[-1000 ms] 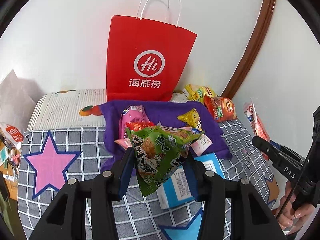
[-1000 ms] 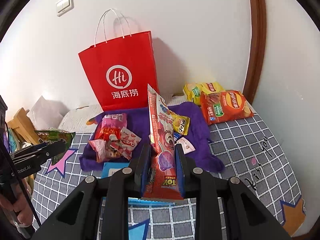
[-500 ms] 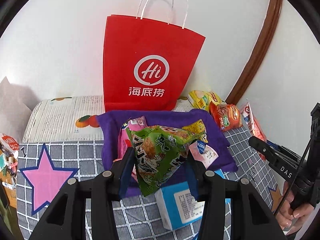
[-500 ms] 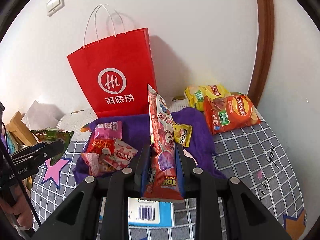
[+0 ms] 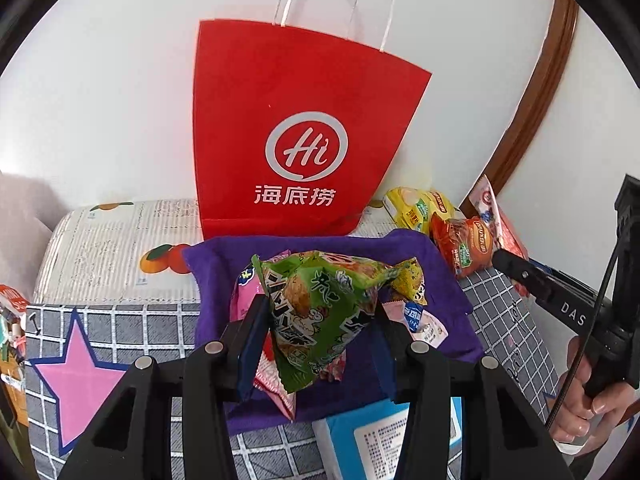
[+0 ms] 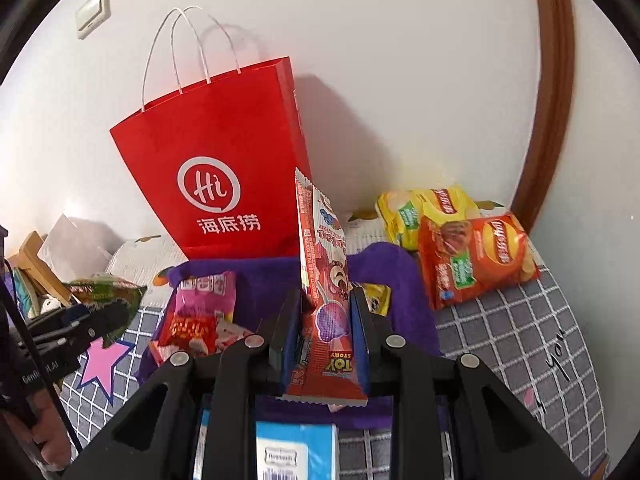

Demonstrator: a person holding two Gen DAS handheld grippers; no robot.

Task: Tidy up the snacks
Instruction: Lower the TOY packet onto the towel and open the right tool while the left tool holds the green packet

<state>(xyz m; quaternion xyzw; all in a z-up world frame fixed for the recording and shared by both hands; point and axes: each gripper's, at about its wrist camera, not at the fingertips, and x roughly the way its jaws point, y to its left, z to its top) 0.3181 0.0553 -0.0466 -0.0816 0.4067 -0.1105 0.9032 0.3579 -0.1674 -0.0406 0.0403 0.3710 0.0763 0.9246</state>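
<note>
Green snack packet (image 5: 320, 316) between left tongs (image 5: 318, 344)

Black hand-held gripper (image 5: 318, 320) frames with silver screws, blue finger pads (image 5: 250, 340), white lettering, thin black cable, bare-skinned hand (image 5: 584, 404).

Both my grippers clamped, held level and facing forward.
My left gripper (image 5: 320, 320) pinches the green snack bag (image 5: 320, 312); my right gripper (image 6: 325, 328) grips the tall pink packet (image 6: 326, 280) upright. My right hand (image 5: 588, 404) wraps its handle at four o'clock; my left hand, at eight o'clock, looks blurred.
</note>
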